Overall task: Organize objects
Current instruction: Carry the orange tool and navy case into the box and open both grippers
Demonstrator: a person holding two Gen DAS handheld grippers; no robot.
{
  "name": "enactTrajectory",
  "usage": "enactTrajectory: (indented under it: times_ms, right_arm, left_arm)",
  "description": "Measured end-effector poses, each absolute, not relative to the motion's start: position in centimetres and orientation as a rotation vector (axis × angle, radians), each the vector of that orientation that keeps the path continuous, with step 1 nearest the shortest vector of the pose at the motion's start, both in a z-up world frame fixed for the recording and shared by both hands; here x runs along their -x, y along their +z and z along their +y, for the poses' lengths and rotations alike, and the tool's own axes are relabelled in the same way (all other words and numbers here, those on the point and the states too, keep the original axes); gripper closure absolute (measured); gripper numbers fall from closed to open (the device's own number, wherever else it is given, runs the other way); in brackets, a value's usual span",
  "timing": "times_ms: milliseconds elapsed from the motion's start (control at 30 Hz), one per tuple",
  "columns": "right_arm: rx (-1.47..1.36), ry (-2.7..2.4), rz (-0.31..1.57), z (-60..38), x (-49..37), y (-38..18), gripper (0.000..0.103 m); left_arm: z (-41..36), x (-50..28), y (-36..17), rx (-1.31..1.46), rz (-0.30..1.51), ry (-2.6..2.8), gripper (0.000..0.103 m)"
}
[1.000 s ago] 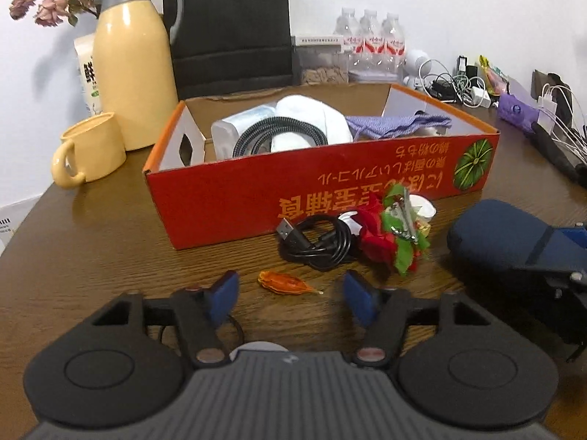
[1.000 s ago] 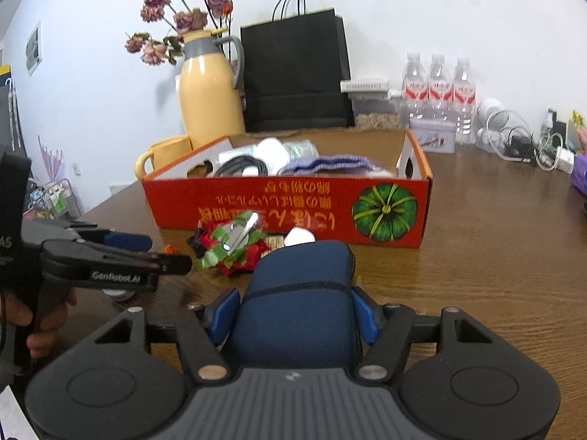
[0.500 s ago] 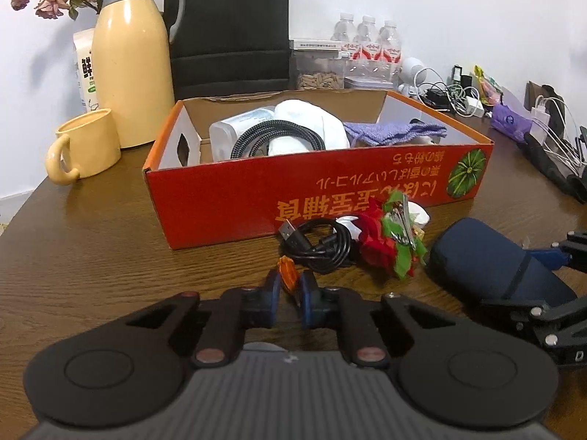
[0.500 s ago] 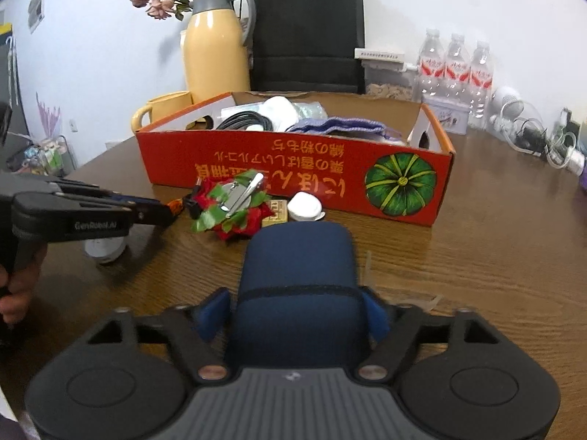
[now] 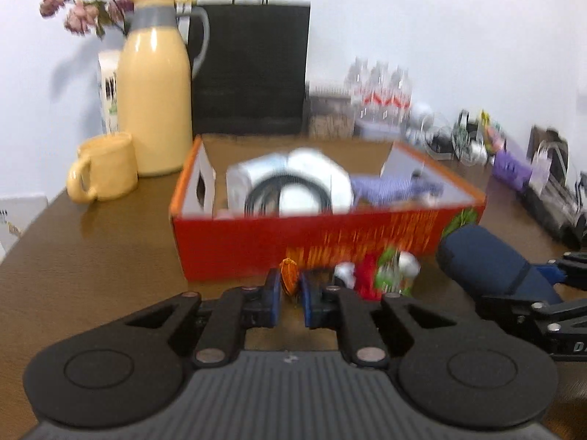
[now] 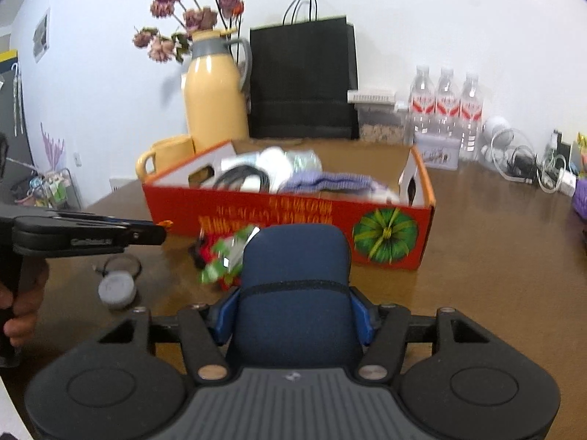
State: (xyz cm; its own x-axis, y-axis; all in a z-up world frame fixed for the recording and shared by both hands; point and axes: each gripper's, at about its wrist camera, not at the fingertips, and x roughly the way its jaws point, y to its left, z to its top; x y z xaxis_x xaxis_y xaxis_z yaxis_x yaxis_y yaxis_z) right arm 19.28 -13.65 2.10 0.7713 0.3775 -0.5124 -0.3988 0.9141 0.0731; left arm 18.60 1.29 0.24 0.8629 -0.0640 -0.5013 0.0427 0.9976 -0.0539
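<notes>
My left gripper [image 5: 291,288] is shut on a small orange trinket [image 5: 288,270] and holds it off the wooden table, in front of the red cardboard box [image 5: 256,242]. From the right wrist view the trinket [image 6: 167,223] shows at the left gripper's tip. A dark blue case [image 6: 293,256] sits between the fingers of my right gripper [image 6: 293,317], whose jaws are closing with the pads against its sides. A red and green ornament [image 5: 381,273] lies by the box front. The box [image 6: 256,216] holds a black cable coil, white items and a purple cloth.
A yellow flask [image 5: 154,102] with dried flowers and a yellow mug [image 5: 104,167] stand left of the box, a black paper bag [image 5: 249,69] behind it. Water bottles [image 6: 445,106] and tangled cables [image 6: 521,161] fill the back right. A grey disc [image 6: 115,288] lies front left.
My left gripper closed on the orange trinket and lifted it off the table toward the box. The blue case stayed between my right gripper's fingers.
</notes>
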Motion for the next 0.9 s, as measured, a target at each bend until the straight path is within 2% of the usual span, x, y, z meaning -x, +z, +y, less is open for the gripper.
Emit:
enactTrajectory:
  times_ms: [233, 500, 900]
  right_arm:
    - [0.034, 0.424, 0.466, -13.4, -22.2, 5.1, 0.043]
    - [-0.012, 0.423, 0.420, -12.7, -28.1, 7.5, 0.043]
    - [-0.045, 0.390, 0.462, -11.2, -36.7, 5.5, 0.043]
  left_arm:
    - [0.3, -21.1, 3.6, 0.039, 0.436, -0.070, 0.090]
    - [-0.4, -26.3, 4.5, 0.066, 0.410, -0.075, 0.090]
    - [0.3, -32.8, 2.8, 0.102, 0.415, -0.028, 0.090]
